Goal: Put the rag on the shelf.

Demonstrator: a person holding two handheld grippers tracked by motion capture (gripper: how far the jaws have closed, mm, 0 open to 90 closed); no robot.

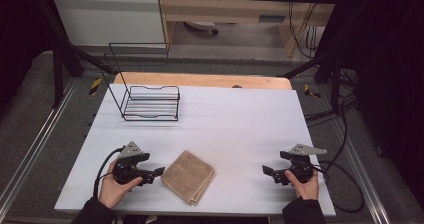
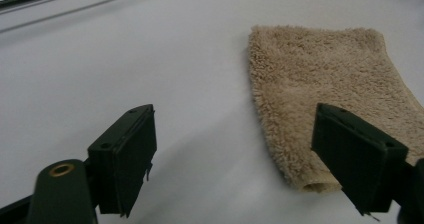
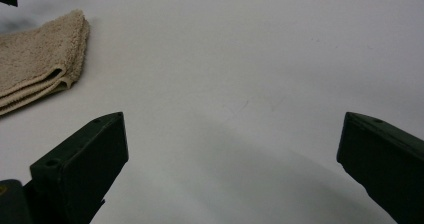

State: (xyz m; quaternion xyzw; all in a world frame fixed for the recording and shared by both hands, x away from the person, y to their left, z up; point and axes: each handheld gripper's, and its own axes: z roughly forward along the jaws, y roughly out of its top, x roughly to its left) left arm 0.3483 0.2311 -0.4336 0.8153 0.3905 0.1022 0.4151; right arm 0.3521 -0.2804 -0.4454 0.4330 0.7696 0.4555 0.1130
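While both tongs rested spread and empty near the tabletop's (image 1: 225, 119) front corners, left tongs (image 1: 159, 172) just beside the folded tan towel (image 1: 188, 176) at the front edge, its long axis diagonal, right tongs (image 1: 268, 171) well apart, no writing legible.

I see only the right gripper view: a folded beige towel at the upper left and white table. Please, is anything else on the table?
Observer: Yes. In the high view a black wire rack stands at the far left part of the white table.
Operator: Where is the left gripper?
Observer: The left gripper rests just left of the folded towel, jaws open, apart from it.
Operator: And is the towel between the grippers?
Observer: Yes, but the right gripper is much farther from it.
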